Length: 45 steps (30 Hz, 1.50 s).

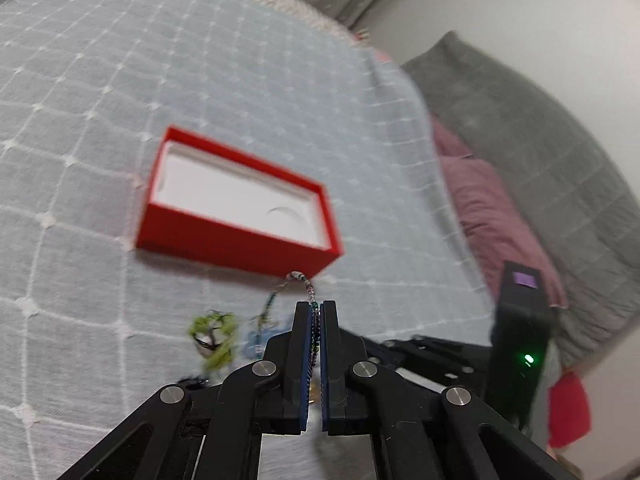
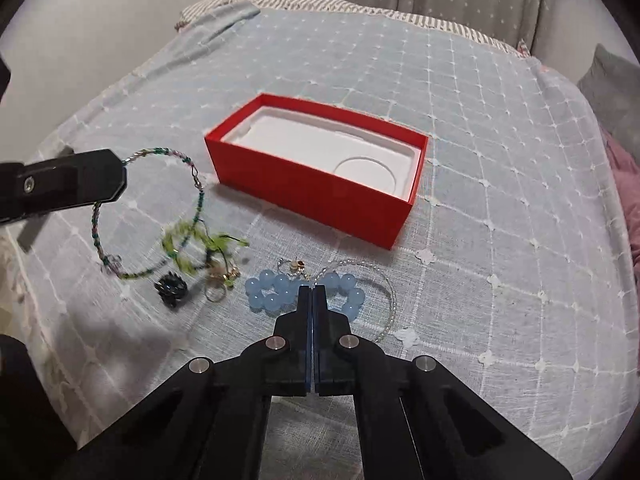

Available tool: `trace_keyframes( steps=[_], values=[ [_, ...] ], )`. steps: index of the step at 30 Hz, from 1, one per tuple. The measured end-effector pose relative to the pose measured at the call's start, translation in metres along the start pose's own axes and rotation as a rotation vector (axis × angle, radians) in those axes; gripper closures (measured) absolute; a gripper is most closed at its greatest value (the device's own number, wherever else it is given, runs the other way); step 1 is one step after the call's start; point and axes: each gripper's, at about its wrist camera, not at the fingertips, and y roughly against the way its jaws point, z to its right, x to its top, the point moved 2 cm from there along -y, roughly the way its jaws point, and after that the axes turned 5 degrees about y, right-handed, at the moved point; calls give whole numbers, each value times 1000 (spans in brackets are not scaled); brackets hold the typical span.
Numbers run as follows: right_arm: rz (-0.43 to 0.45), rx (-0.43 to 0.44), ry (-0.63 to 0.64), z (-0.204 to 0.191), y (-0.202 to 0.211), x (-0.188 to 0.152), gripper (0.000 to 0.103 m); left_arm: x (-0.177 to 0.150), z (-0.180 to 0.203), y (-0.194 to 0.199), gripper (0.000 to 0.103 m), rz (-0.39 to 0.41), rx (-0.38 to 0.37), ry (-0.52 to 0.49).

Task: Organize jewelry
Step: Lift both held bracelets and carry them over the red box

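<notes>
**Beaded strand going up off the bed**

Bed (image 2: 500,200) with a pale grid quilt is carrying an open red box (image 2: 320,176). Left hand-held gripper (image 1: 318,308) is pinching a beaded necklace (image 2: 192,200), its loop dangling over the other pieces. Right hand-held gripper (image 2: 312,290) is pressed together, empty, hovering at the blue bead bracelet (image 2: 280,292). Advice: be lifting until the strand clears the green tangle (image 2: 200,244), then lowering into the box's white tray.
</notes>
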Motion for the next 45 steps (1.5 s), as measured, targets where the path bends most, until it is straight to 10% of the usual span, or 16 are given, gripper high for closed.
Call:
trace_keyframes(
  steps=[18,25,33,37,40,45],
  values=[
    [73,148,-21,1,32,12,103,31,12,-5,103,36,40,-34],
    [-15,-28,188,-32,5,-8,101,46,20,-9,103,33,41,-41],
    [-54,-36,202,-34,-9,-12,69,59,19,-17,103,33,36,-37],
    [-106,-61,197,-31,-25,-13,71,60,12,-19,103,28,43,-21],
    [-109,-101,205,-29,-27,-13,97,59,11,-18,103,28,48,-22],
    [-36,-51,159,-24,1,-7,99,58,9,-17,103,33,52,-25]
  ],
)
